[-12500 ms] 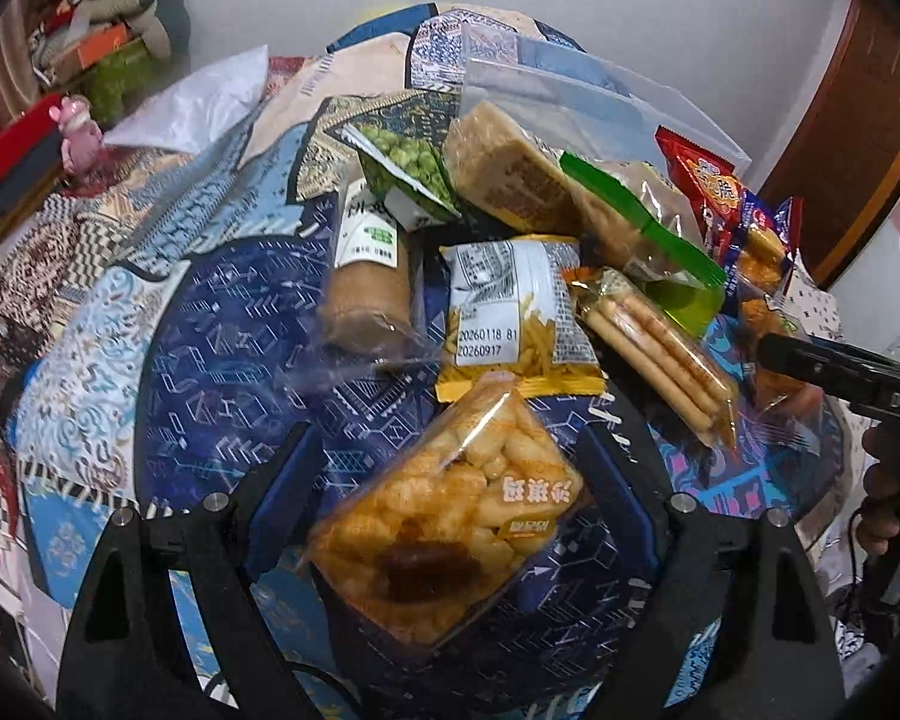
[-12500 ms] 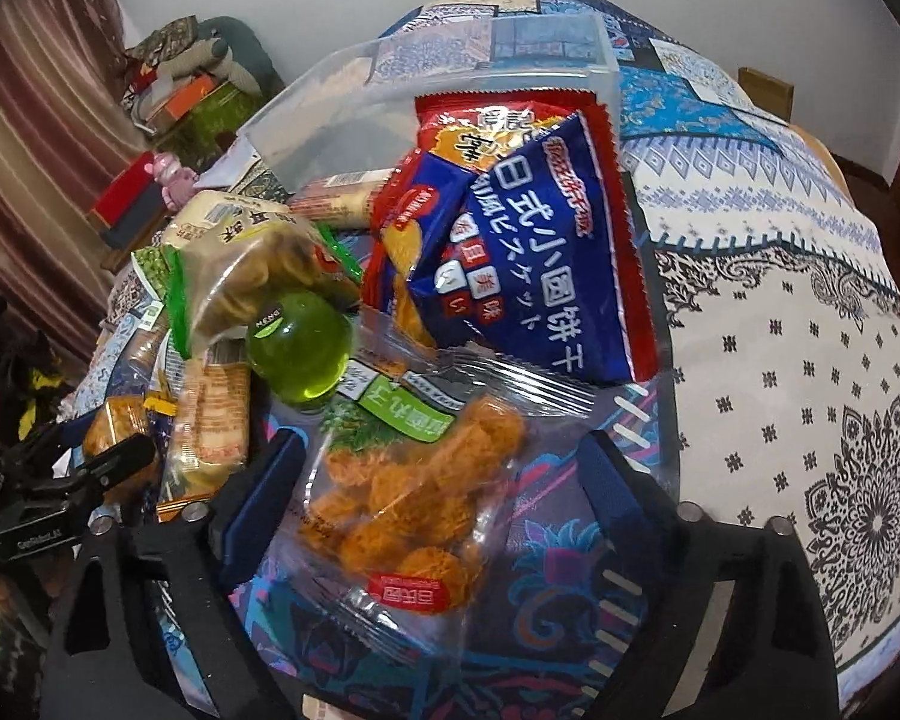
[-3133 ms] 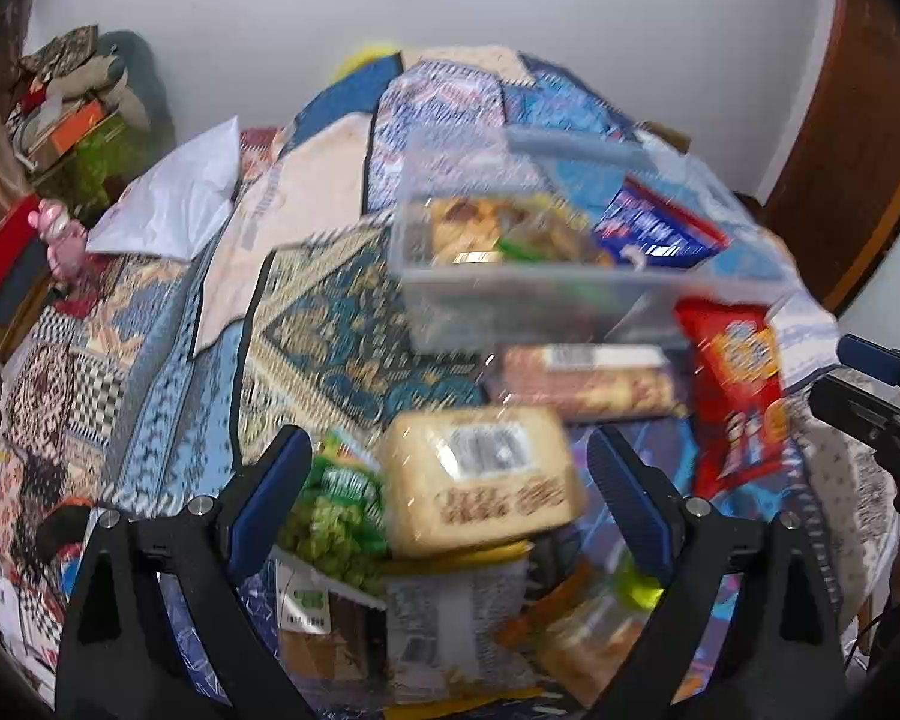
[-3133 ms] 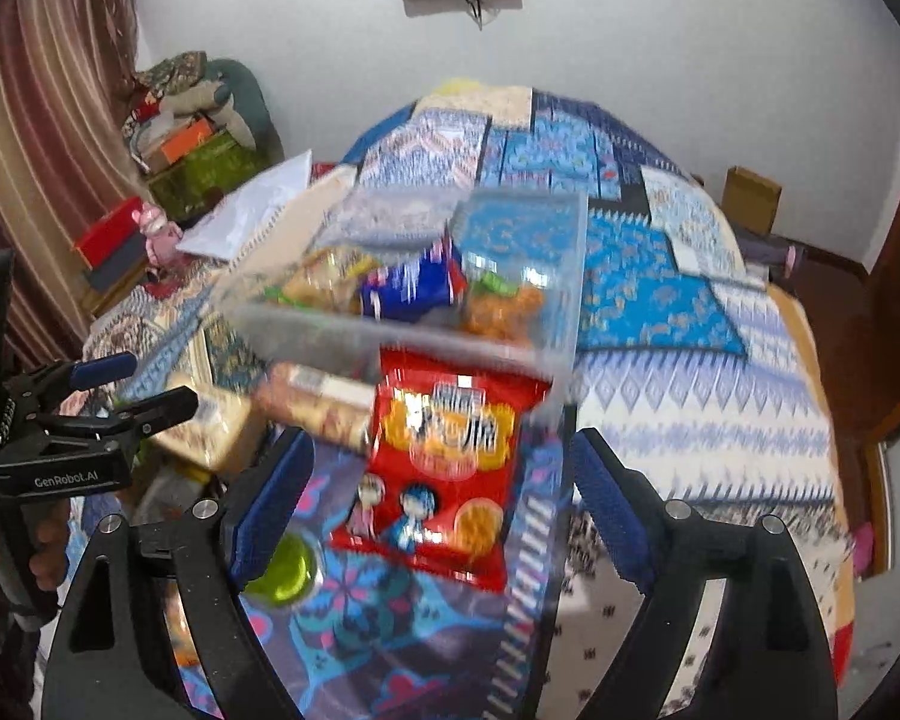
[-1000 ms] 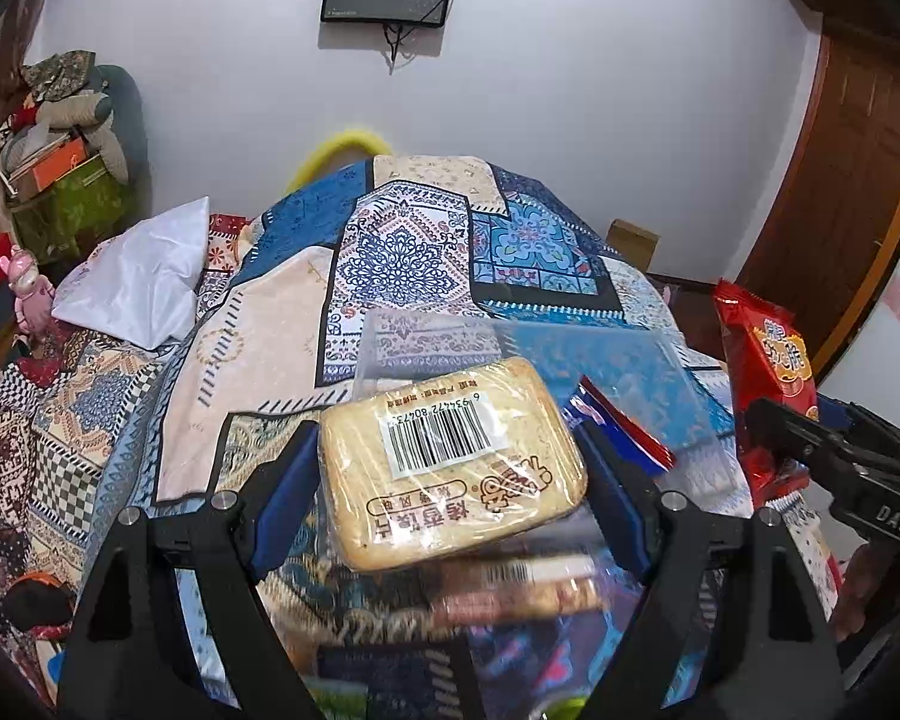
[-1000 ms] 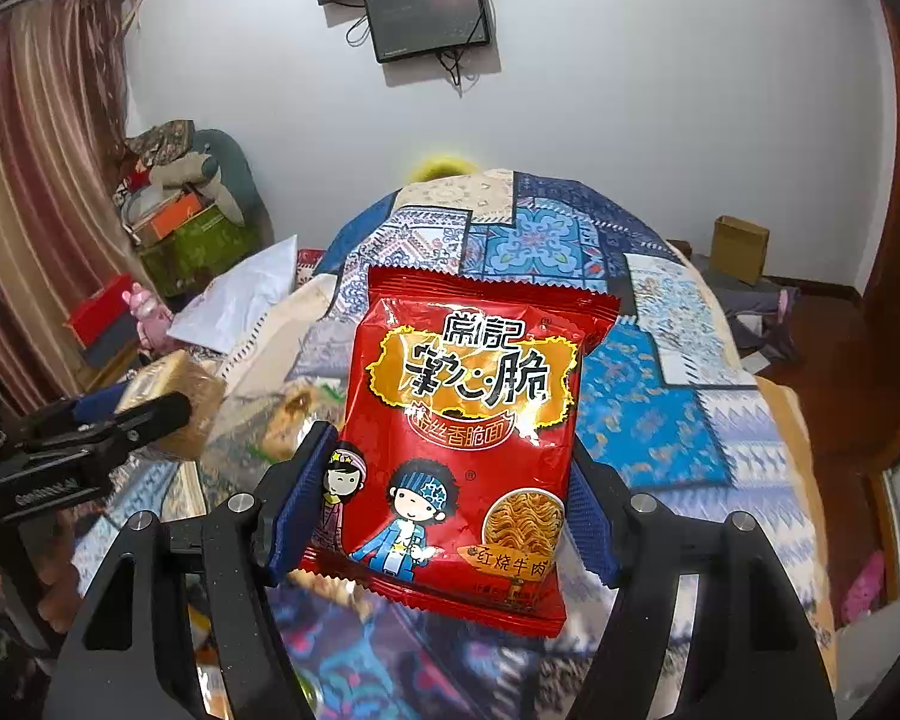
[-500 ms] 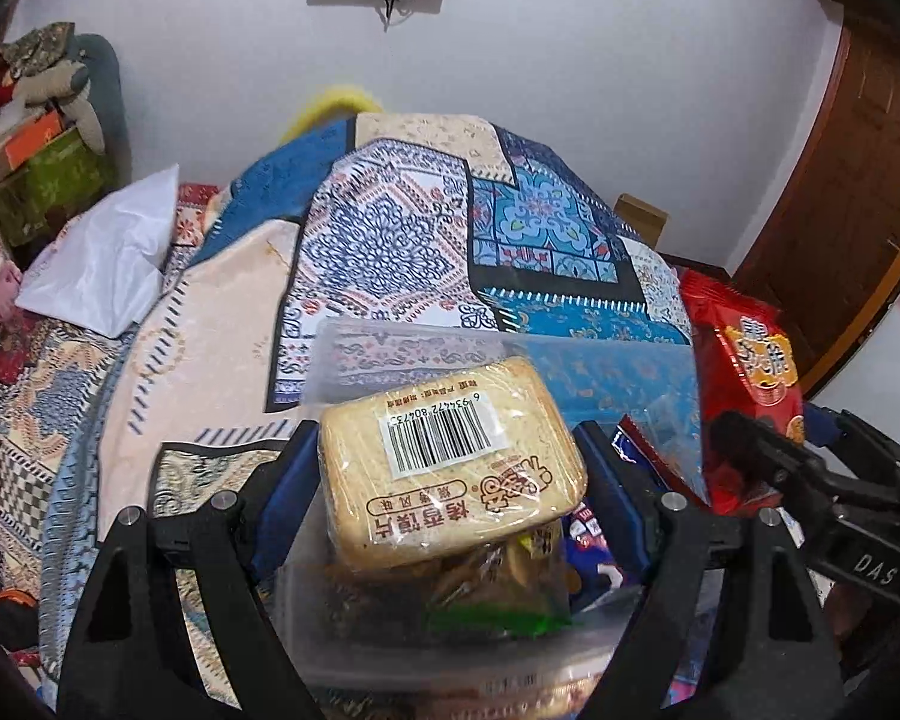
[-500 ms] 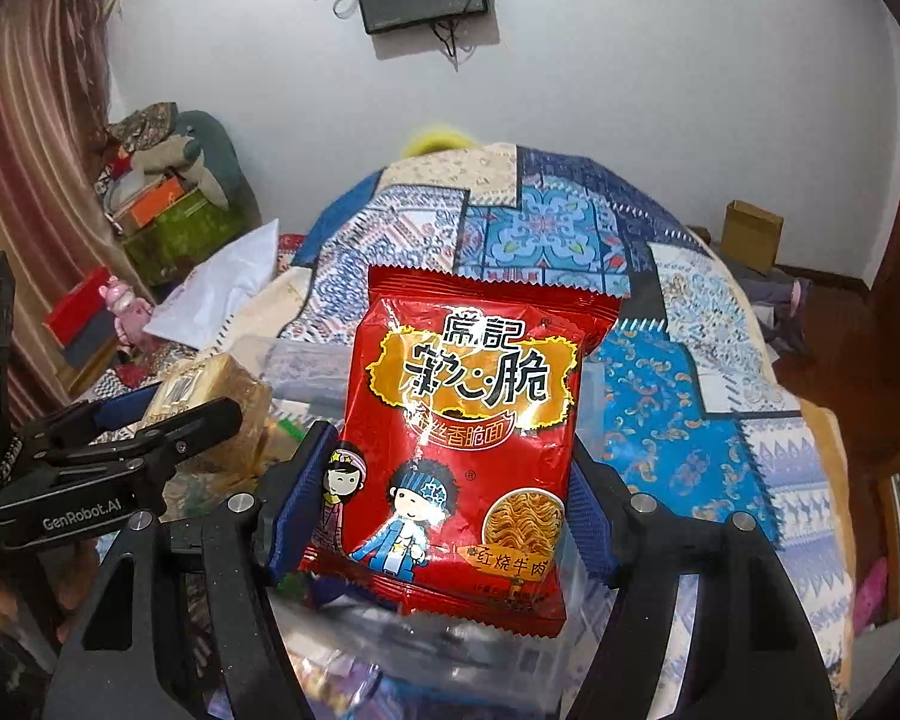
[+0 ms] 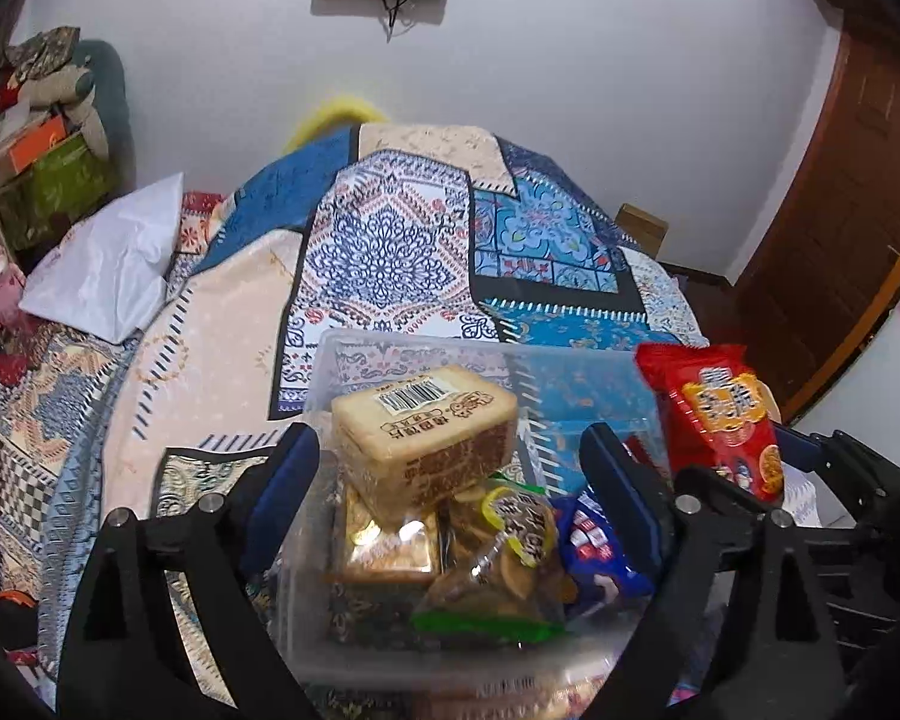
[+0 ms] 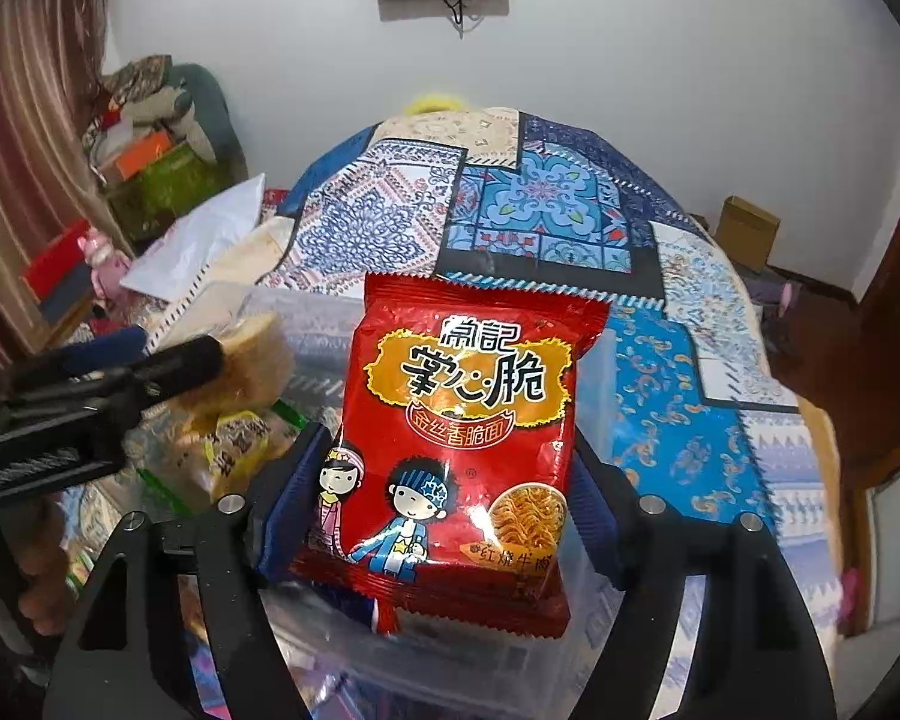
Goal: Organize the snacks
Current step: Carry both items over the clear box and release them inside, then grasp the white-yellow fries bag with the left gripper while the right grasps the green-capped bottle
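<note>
A clear plastic bin [image 9: 318, 372] sits on the patterned bedspread and holds several snack packs. My left gripper [image 9: 450, 480] is open above the bin. A tan cake pack with a barcode [image 9: 426, 438] lies tilted on the packs below, loose between the spread fingers. A chip bag with a green edge [image 9: 498, 552] and a blue biscuit bag [image 9: 600, 546] lie beside it. My right gripper [image 10: 444, 498] is shut on a red instant-noodle snack bag [image 10: 462, 438] and holds it upright over the bin's right side; the bag also shows in the left wrist view [image 9: 720, 420].
The patchwork bedspread [image 9: 390, 252] stretches beyond the bin to the wall. A white pillow [image 9: 108, 264] lies at the left. Clutter and a pink toy [image 10: 102, 264] stand at the far left. A wooden door [image 9: 840, 228] is on the right.
My left gripper has opened and let the cake pack drop into the bin. Both grippers have moved lower and closer over the bin. The right still holds the red bag.
</note>
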A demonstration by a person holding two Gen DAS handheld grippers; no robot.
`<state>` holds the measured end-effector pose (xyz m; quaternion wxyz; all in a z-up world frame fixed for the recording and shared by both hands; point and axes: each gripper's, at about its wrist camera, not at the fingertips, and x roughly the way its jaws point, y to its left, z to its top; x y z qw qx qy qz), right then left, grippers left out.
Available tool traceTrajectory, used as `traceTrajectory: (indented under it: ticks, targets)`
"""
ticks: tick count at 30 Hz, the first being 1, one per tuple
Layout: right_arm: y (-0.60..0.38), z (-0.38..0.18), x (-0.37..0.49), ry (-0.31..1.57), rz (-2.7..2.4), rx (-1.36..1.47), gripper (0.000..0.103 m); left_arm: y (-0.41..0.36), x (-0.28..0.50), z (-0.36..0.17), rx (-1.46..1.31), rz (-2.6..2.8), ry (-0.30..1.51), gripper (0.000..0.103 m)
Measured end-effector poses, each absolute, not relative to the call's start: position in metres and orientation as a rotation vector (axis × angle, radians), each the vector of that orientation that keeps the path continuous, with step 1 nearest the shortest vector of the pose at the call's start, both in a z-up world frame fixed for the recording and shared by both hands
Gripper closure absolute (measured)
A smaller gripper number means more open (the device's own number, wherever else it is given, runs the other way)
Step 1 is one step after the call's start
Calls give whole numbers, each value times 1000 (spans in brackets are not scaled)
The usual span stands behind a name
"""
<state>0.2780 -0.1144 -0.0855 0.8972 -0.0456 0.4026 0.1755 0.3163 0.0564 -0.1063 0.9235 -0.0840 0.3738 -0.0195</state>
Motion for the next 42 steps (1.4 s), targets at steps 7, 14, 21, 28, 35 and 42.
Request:
traceTrajectory:
  ticks: [7,14,21,28,35,42]
  targets:
    - [-117,-63,244,779,368,-136,16,57,268,-77,-123,-39,722,11]
    - [-121,-45,202,749,421,-110,14,61,206,-71,-51,-5,732,7]
    - [-120,-56,155,770,477,-105,14,67,155,-95,-14,10,791,7]
    - [-110,-90,124,845,538,-98,15,77,117,-132,-54,32,848,8]
    - [-95,-120,115,938,599,-62,37,76,100,-162,-136,-25,921,43]
    - [-87,-133,112,975,632,-48,44,68,96,-178,-175,-75,958,43]
